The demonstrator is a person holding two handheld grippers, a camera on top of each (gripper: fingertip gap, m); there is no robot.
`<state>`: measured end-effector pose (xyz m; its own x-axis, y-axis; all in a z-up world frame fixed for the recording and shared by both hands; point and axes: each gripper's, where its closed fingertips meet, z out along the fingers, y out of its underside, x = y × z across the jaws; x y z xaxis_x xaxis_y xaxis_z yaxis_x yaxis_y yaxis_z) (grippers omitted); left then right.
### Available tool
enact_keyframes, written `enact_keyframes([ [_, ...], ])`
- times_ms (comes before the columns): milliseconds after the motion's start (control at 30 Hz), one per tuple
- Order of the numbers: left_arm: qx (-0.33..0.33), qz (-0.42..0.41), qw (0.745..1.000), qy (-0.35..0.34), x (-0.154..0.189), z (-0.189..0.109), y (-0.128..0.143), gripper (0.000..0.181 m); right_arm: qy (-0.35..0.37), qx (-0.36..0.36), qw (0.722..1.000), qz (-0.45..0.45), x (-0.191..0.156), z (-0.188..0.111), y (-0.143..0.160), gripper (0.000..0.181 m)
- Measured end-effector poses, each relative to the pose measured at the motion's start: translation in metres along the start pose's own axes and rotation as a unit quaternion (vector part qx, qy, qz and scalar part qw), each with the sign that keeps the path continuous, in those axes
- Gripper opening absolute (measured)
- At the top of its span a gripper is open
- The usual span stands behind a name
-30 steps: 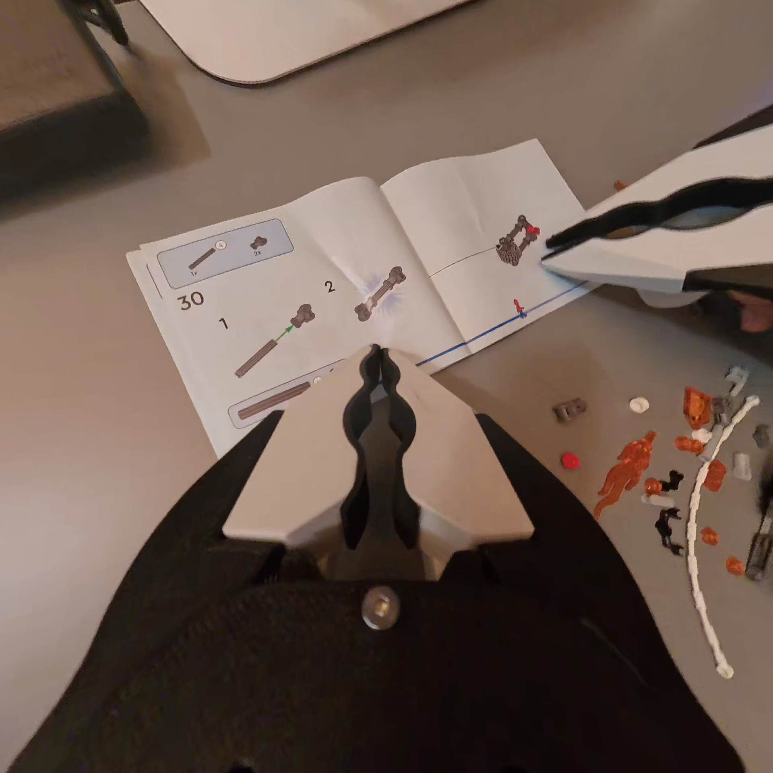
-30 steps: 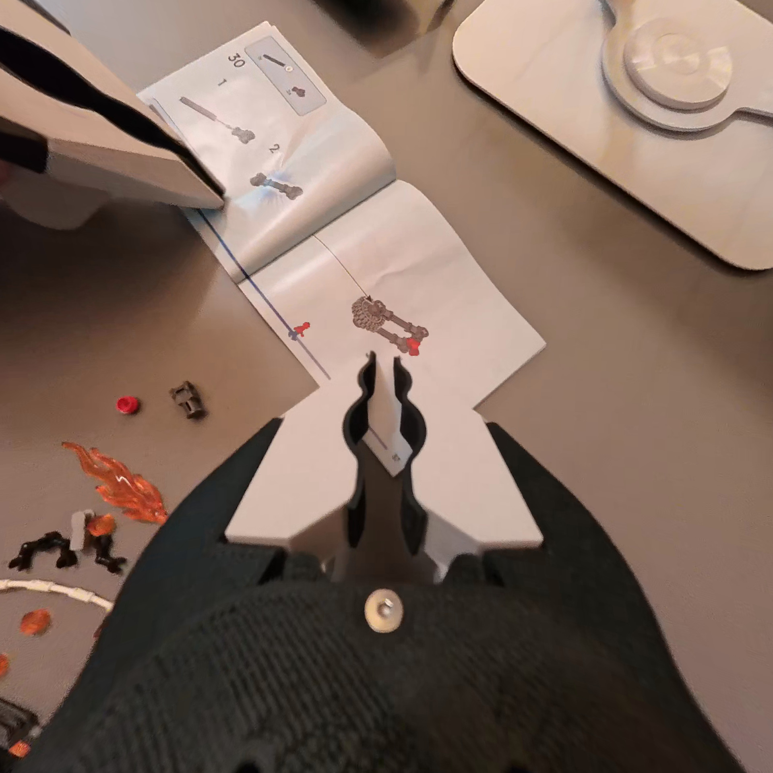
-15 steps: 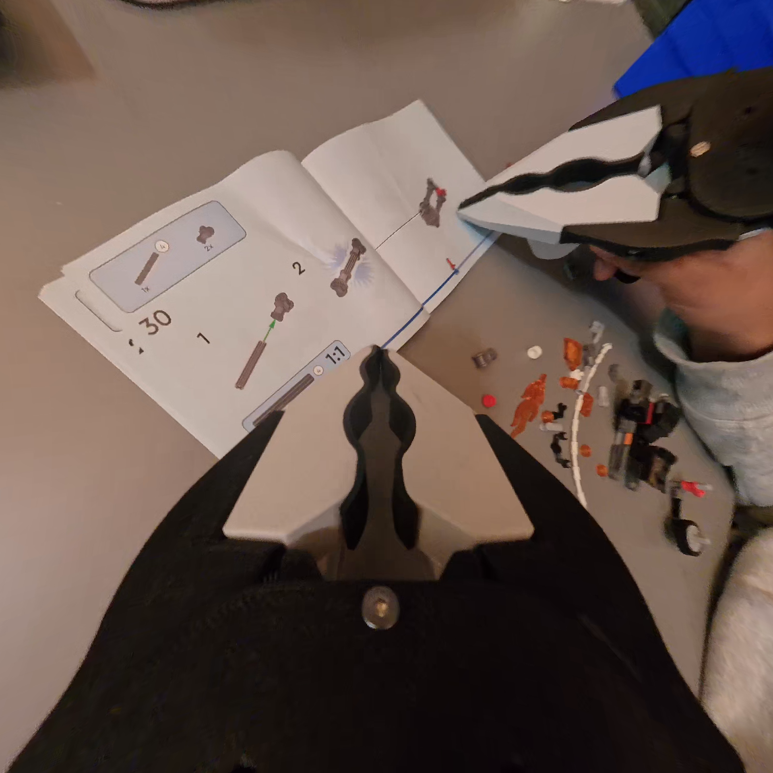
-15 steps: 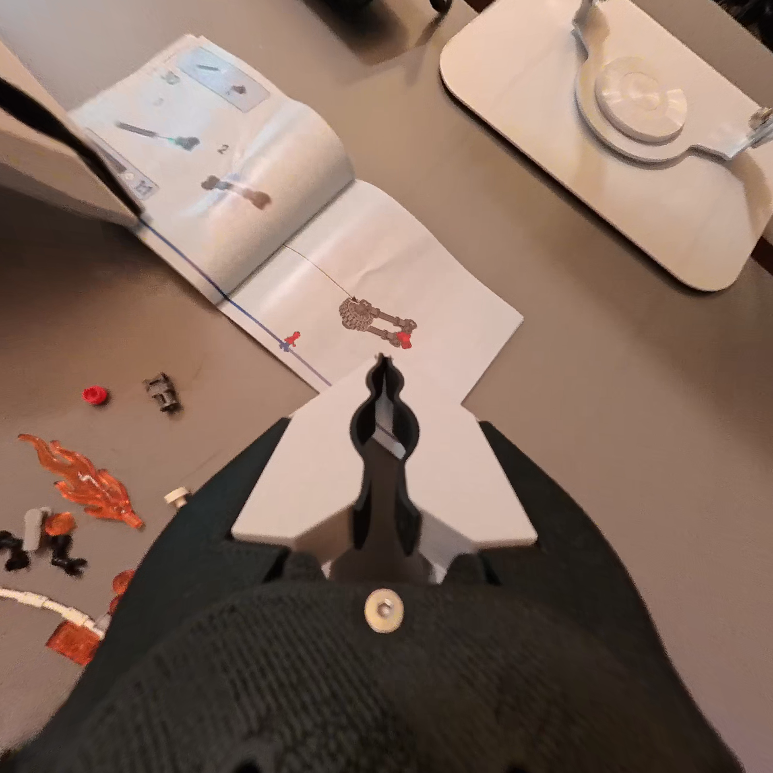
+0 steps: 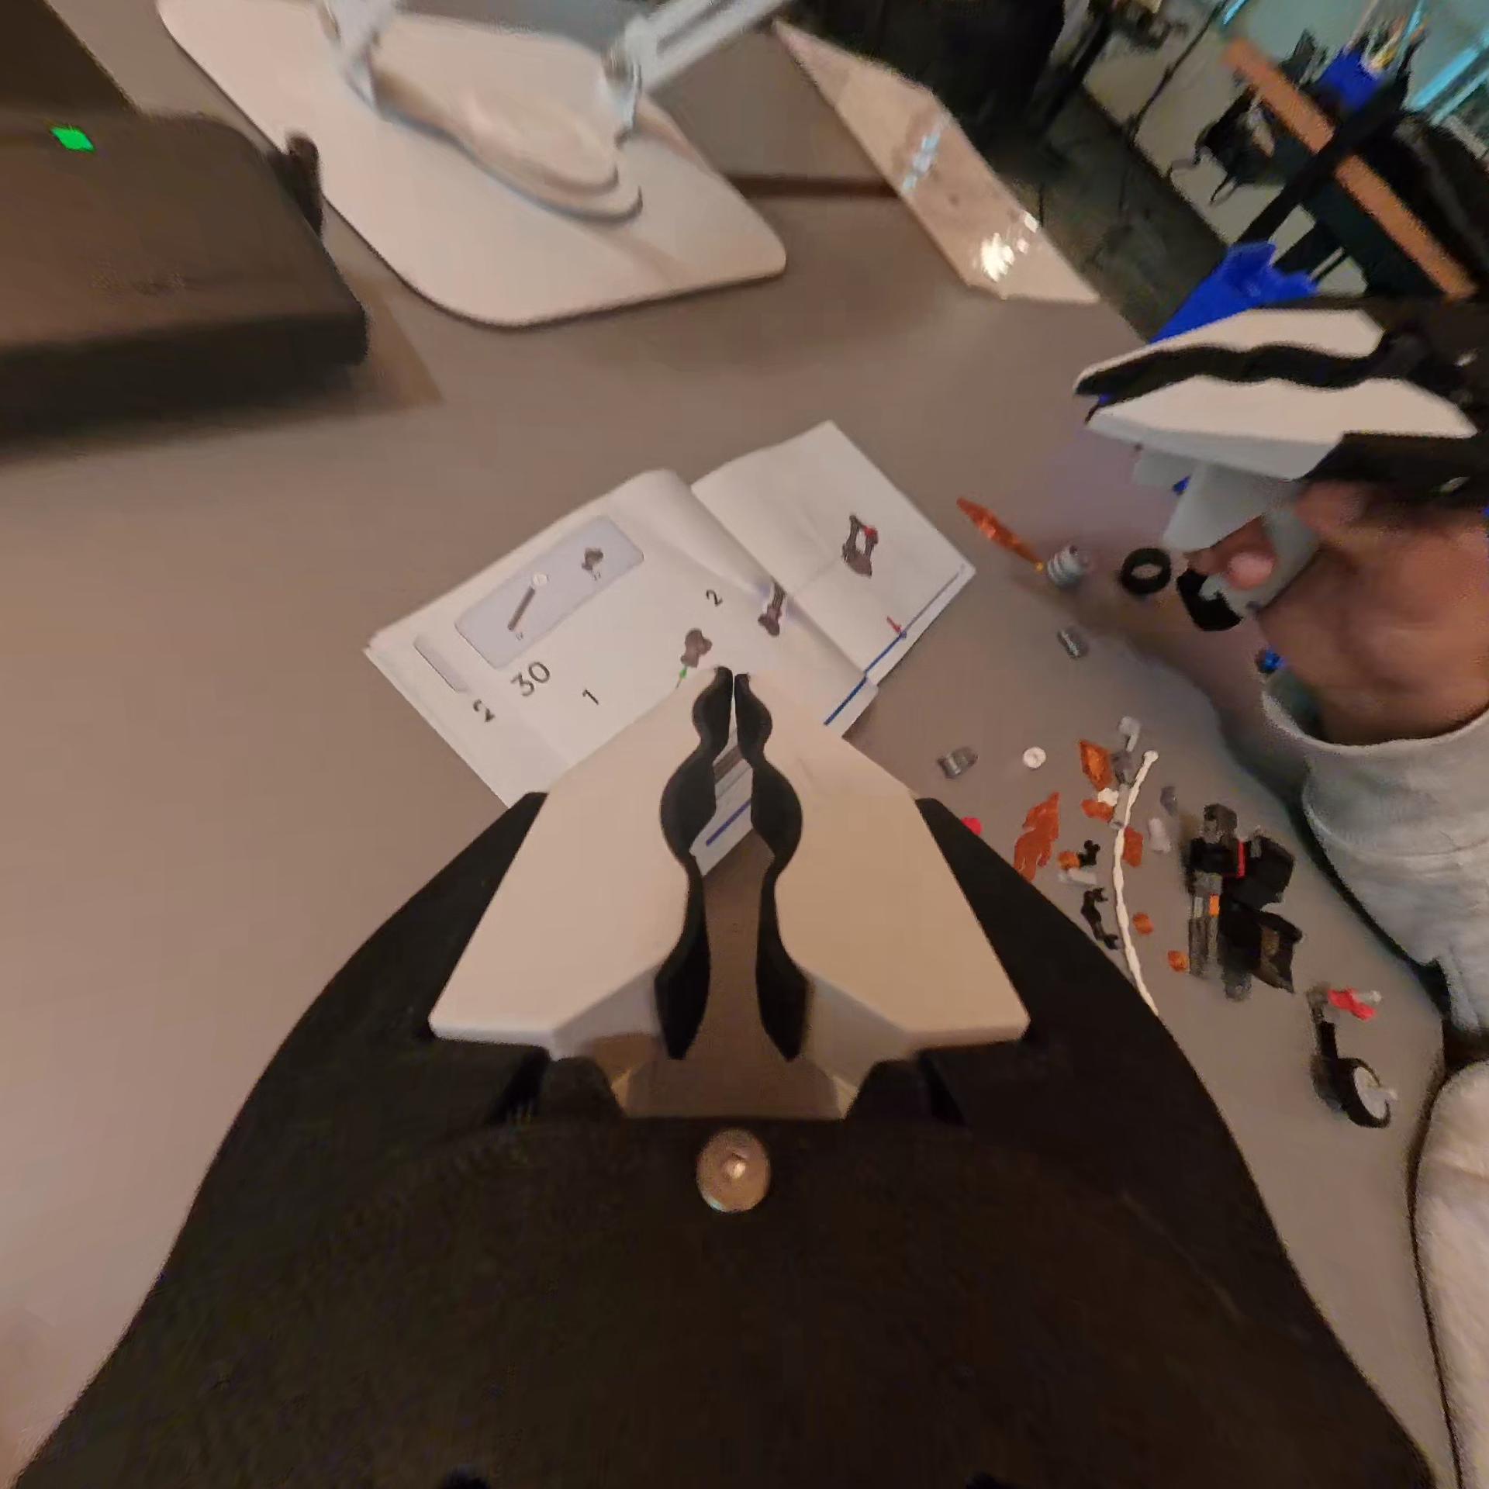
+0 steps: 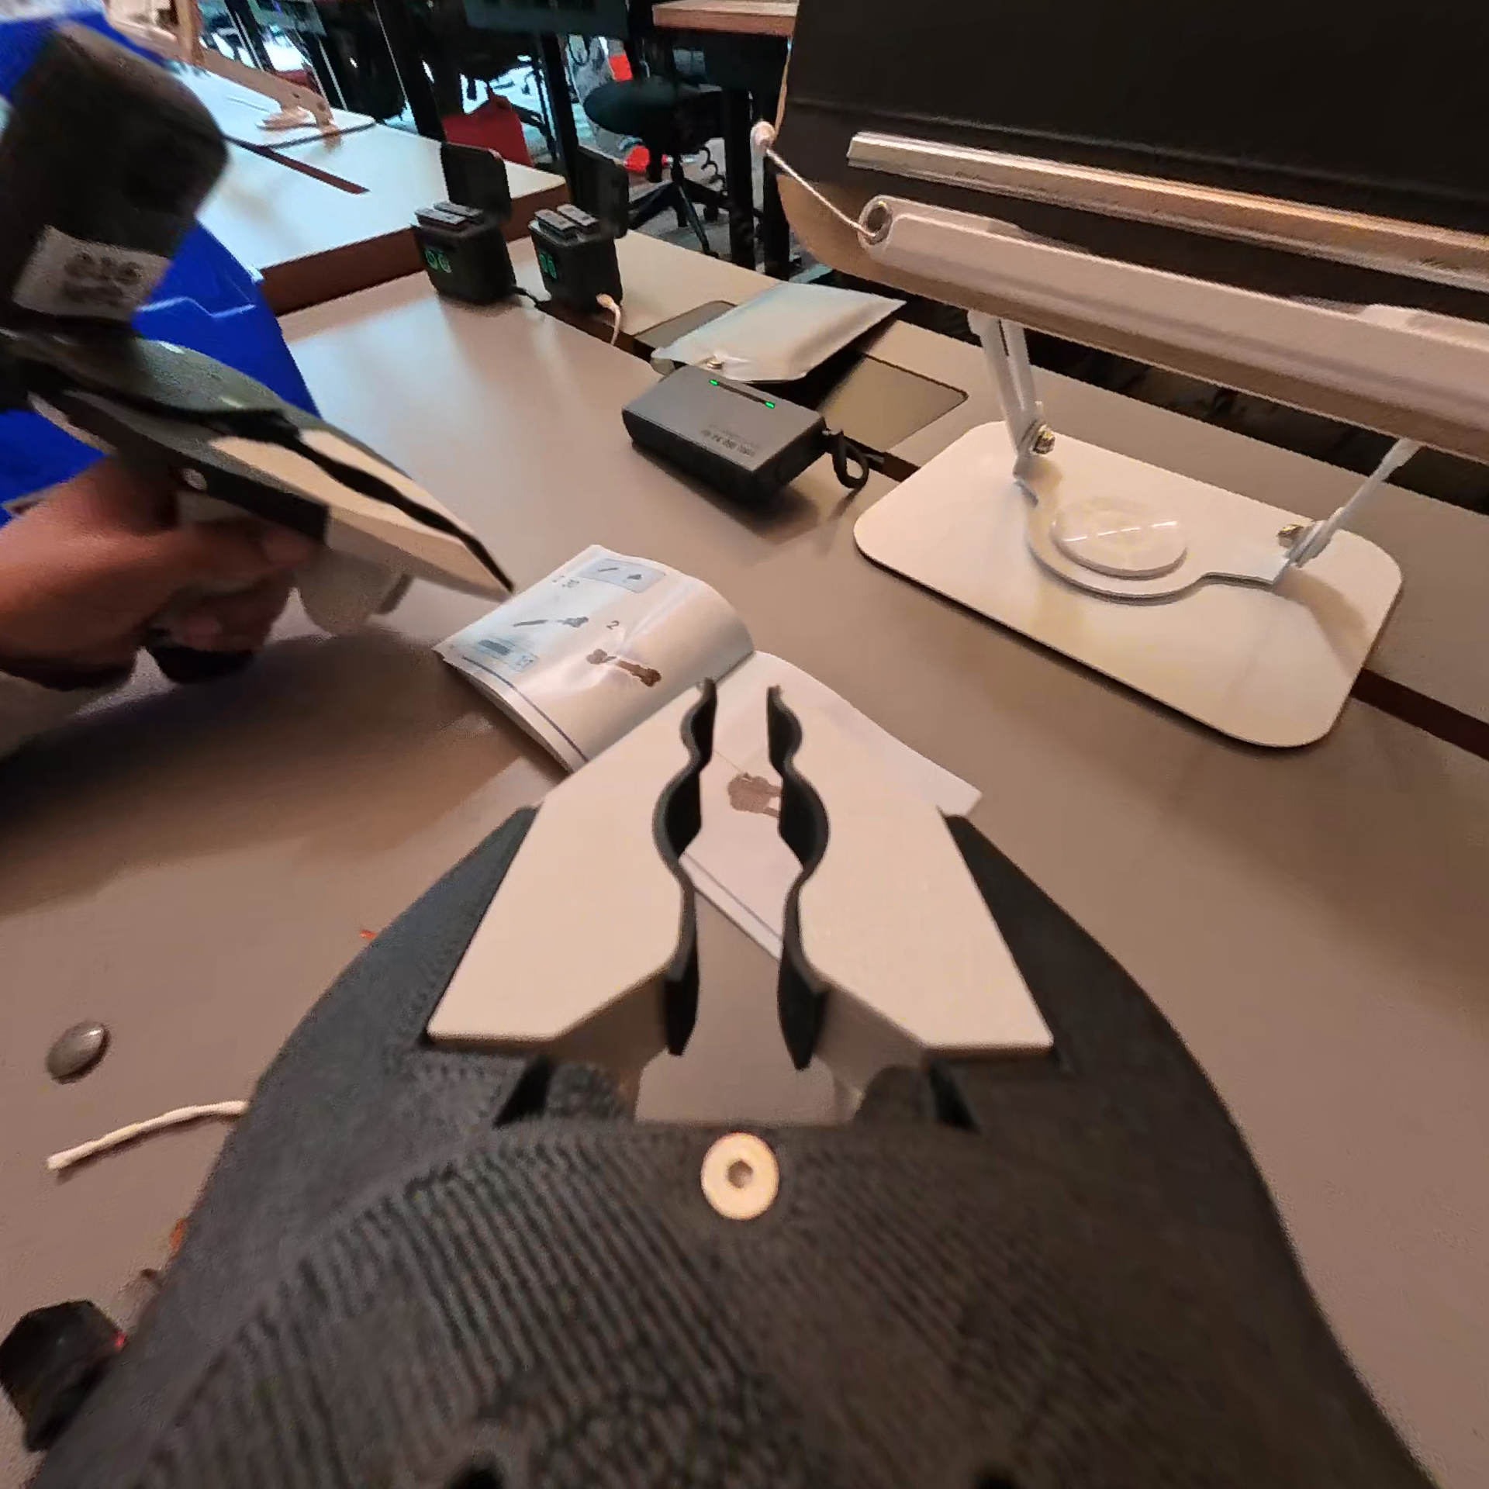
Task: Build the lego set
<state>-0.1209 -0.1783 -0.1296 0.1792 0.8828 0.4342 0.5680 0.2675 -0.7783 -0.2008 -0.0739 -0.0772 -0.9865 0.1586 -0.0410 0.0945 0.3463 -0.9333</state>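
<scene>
The open instruction booklet [image 5: 644, 596] lies flat on the grey table, and it also shows in the right wrist view [image 6: 628, 636]. My left gripper [image 5: 729, 681] is shut and empty, held above the booklet's near edge. My right gripper [image 6: 740, 701] hovers over the booklet's right page with its jaws slightly parted and nothing between them. Loose orange, grey and black Lego pieces [image 5: 1112, 822] lie right of the booklet, with a white chain [image 5: 1124, 870] and a partly built black model [image 5: 1233, 894]. The right gripper [image 5: 1084, 395] also shows raised at the right of the left wrist view.
A white stand base [image 6: 1128, 580] sits behind the booklet, with a dark box [image 6: 725, 439] beside it. A black tyre [image 5: 1144, 570] and a small wheel assembly [image 5: 1345, 1080] lie near the person's hand. A grey disc [image 6: 76, 1047] lies at the near left. There is about 15 cm between the tips of the two grippers. It is some 20 cm from my right tips to the partly built black model [image 5: 1233, 894].
Both grippers have lifted and tilted up away from the booklet. The right jaws have parted a little. The left gripper stays shut.
</scene>
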Motion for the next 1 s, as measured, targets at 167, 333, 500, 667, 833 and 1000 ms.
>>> enact_keyframes([
  [167,-0.068,0.032,0.994,-0.074,-0.017,0.011,0.022,0.0,-0.019,-0.002,1.0,-0.002,-0.011,0.003,0.0,0.012],
  [333,-0.104,0.049,0.987,-0.114,-0.026,0.013,0.033,0.0,-0.011,-0.012,0.999,-0.028,-0.016,0.006,0.004,0.012],
  [500,-0.108,0.059,0.984,-0.13,-0.028,0.011,0.032,0.0,-0.013,-0.007,1.0,-0.028,-0.017,0.004,0.001,0.012],
  [667,-0.083,0.063,0.987,-0.122,-0.022,0.009,0.023,0.0,-0.008,0.007,1.0,-0.03,-0.014,-0.005,-0.007,0.014],
  [833,-0.027,0.066,0.994,-0.087,-0.007,0.002,0.003,0.0,0.016,0.024,0.998,-0.048,-0.005,-0.025,-0.016,0.016],
  [1000,0.016,0.072,0.996,-0.053,0.008,-0.002,-0.01,0.0,0.038,0.062,0.996,-0.051,0.007,-0.055,-0.029,0.019],
])
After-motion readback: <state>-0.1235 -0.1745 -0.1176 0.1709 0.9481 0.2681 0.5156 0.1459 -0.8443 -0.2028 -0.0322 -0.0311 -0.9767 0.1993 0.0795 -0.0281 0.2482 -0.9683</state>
